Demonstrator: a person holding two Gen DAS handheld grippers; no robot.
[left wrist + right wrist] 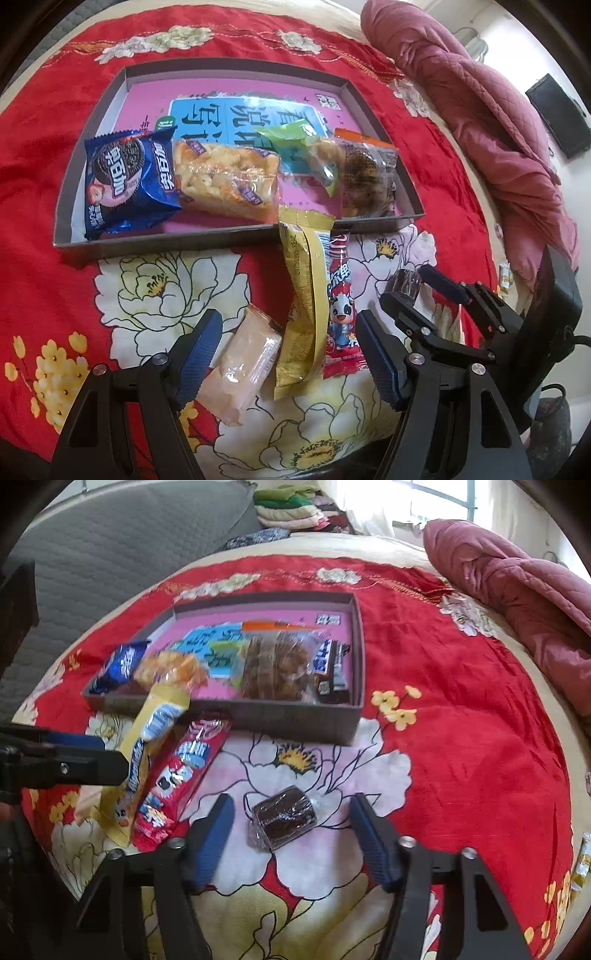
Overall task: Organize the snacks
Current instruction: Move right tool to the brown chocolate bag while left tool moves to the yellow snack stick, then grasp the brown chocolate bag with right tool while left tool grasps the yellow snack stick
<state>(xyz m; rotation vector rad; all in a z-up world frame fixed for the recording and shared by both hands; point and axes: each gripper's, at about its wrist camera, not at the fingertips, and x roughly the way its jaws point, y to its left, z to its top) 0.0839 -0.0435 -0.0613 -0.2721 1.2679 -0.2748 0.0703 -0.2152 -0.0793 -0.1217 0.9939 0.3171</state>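
The bedspread (461, 709) is looking like smooth printed cloth with a faint sheen. On it, the box (295, 723) is showing matt grey cardboard walls. Inside the box, the blue biscuit pack (125, 181) is gleaming as glossy foil beside a clear, shiny plastic wrapper (229, 177). In front of the box, the yellow packet (303, 310) and red packet (341, 306) are shining as glossy film, and the brown cake (286, 816) is sitting in crinkled clear plastic. Beyond the box, the pink quilt (517, 590) is looking soft, matt and stitched.

Yellow packet (581, 860) cut off by right edge
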